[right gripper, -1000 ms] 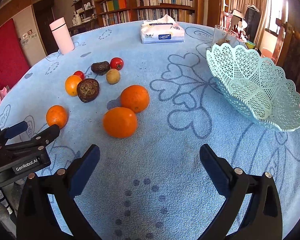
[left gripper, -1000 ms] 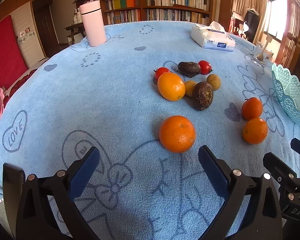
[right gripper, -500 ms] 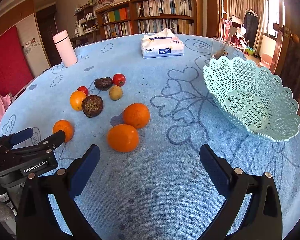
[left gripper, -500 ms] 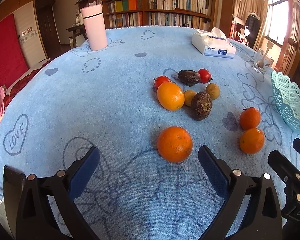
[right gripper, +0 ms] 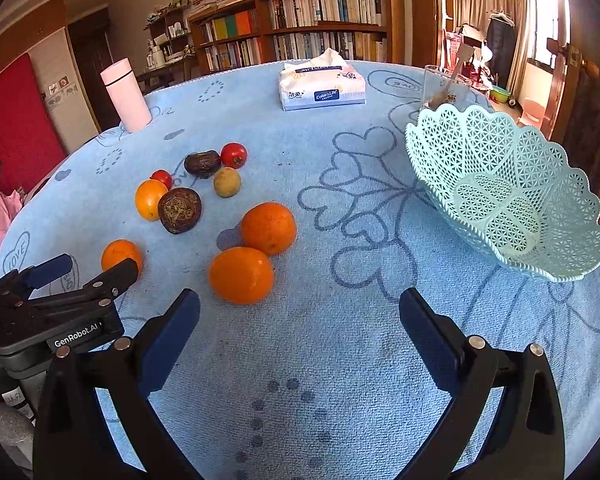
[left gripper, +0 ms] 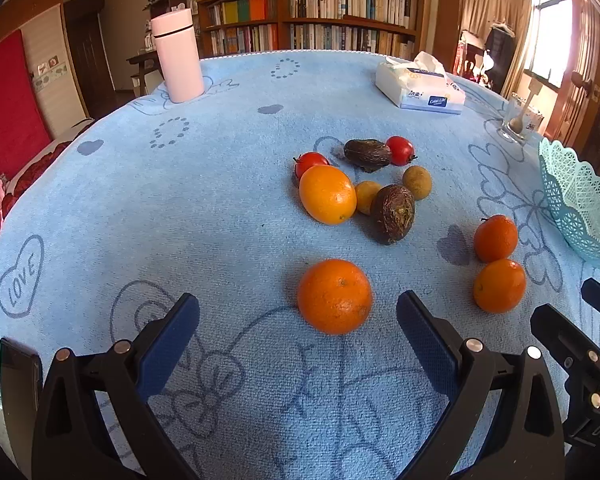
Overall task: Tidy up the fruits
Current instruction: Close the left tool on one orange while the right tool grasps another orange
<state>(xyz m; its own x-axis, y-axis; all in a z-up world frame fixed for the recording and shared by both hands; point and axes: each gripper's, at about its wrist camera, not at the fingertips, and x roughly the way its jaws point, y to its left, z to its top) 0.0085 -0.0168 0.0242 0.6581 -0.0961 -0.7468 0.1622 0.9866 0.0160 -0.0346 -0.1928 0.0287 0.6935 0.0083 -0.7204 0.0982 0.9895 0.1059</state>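
Both claws have pulled back a little, the left gripper (left gripper: 298, 316) wide apart just before the nearest orange (left gripper: 334, 295) and the right gripper (right gripper: 299, 314) wide apart too, so no fruit has reached the empty basket (right gripper: 500, 200) yet.

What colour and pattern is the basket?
Pale turquoise basket, an openwork lattice with a scalloped rim; clearest in the right wrist view.
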